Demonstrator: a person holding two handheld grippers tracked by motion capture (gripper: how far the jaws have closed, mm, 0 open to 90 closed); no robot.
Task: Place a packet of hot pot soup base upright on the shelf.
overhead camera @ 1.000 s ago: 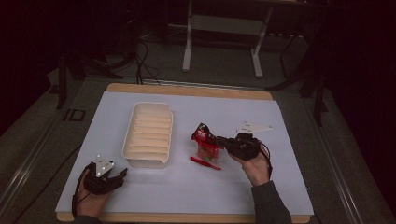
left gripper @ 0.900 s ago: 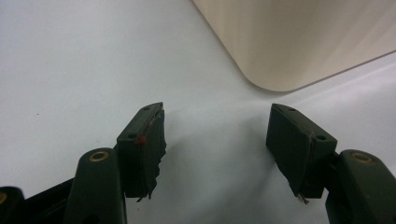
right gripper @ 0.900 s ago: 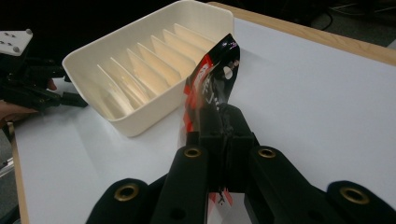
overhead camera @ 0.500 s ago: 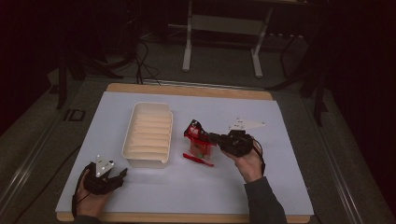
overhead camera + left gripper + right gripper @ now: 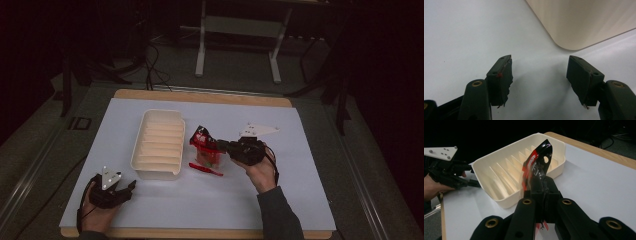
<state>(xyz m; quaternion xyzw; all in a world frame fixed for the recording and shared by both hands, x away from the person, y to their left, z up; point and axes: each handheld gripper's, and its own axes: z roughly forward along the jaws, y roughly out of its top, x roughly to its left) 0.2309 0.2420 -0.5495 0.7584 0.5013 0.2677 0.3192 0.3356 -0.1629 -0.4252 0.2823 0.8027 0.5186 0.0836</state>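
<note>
My right gripper [image 5: 216, 146] is shut on a red and black glossy packet [image 5: 201, 139], held just above the table right of the white ribbed tray [image 5: 161, 114]. In the right gripper view the packet [image 5: 538, 166] sticks up from the closed jaws [image 5: 543, 193] with the tray [image 5: 499, 159] behind it. A thin red strip [image 5: 205, 169] lies on the table under the packet. My left gripper [image 5: 127, 187] rests near the tray's front left corner; its jaws [image 5: 540, 75] stand open with nothing between them.
The white table mat [image 5: 300, 165] has free room to the right and along the front. The wooden table edge [image 5: 205, 96] runs behind it. A metal stand [image 5: 237, 30] is on the dark floor beyond. The tray's rounded corner [image 5: 574, 27] lies just ahead of the left jaws.
My right gripper has carried the packet leftward, closer to the tray. The left gripper has stayed where it was.
</note>
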